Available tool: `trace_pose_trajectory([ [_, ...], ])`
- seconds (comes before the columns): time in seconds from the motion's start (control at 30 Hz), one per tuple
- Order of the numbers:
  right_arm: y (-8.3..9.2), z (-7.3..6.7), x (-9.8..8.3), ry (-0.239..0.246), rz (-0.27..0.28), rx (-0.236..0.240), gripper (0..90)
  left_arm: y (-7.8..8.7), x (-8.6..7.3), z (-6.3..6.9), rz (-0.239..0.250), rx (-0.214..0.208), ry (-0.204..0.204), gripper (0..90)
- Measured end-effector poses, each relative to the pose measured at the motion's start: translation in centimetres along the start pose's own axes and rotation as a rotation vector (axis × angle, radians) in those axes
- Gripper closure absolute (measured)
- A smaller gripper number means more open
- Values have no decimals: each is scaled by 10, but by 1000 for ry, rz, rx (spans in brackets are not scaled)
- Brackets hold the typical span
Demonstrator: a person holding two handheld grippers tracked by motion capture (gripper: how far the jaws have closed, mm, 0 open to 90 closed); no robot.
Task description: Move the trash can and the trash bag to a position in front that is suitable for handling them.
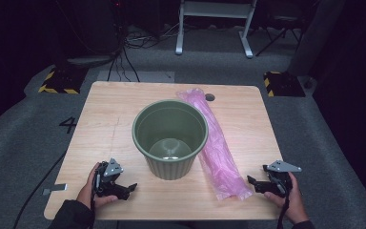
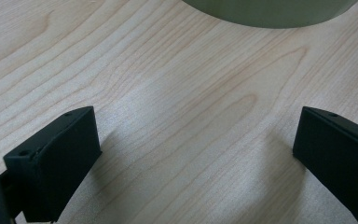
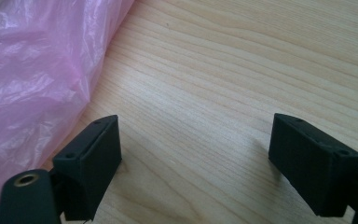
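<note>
A green ribbed bucket [image 1: 170, 138] stands upright and empty in the middle of the wooden table [image 1: 109, 109]. A long pink plastic bag [image 1: 218, 148] lies flat beside it on the right, reaching from the far edge toward the front. My left gripper [image 1: 126, 190] rests near the front left, open, with bare wood between its jaws; the bucket's base [image 2: 270, 11] shows just ahead of it. My right gripper [image 1: 255, 183] rests near the front right, open on bare wood, with the pink bag [image 3: 32, 79] just to the left of its jaws.
A round cable hole [image 1: 210, 97] sits at the table's far edge. Beyond the table are grey carpet, cables, black-and-yellow floor blocks [image 1: 57, 81] and a white frame [image 1: 214, 26]. Bare wood lies to the left of the bucket and along the front.
</note>
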State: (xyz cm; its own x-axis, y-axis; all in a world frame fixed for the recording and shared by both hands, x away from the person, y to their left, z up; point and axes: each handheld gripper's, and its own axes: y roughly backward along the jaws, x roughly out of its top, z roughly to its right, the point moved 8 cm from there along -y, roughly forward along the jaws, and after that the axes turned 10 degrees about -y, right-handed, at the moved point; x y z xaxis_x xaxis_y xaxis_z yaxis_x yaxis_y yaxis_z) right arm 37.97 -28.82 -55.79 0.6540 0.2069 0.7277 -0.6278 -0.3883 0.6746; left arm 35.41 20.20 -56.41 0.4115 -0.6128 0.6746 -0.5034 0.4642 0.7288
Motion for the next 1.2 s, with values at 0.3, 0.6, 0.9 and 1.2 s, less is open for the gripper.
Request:
trace_pose_trajectory([
  [0.3,1,-1,-1,4,0,3,181,-1,1,0,-2,-2,2,5],
  [0.6,2,-1,-1,9,2,10,222,-1,1,0,-2,-1,3,5],
  [0.9,16,-9,8,23,50,83,280,-2,2,0,1,0,5,4],
  [1.2,27,-31,18,77,96,137,358,-2,2,0,1,5,3,5],
])
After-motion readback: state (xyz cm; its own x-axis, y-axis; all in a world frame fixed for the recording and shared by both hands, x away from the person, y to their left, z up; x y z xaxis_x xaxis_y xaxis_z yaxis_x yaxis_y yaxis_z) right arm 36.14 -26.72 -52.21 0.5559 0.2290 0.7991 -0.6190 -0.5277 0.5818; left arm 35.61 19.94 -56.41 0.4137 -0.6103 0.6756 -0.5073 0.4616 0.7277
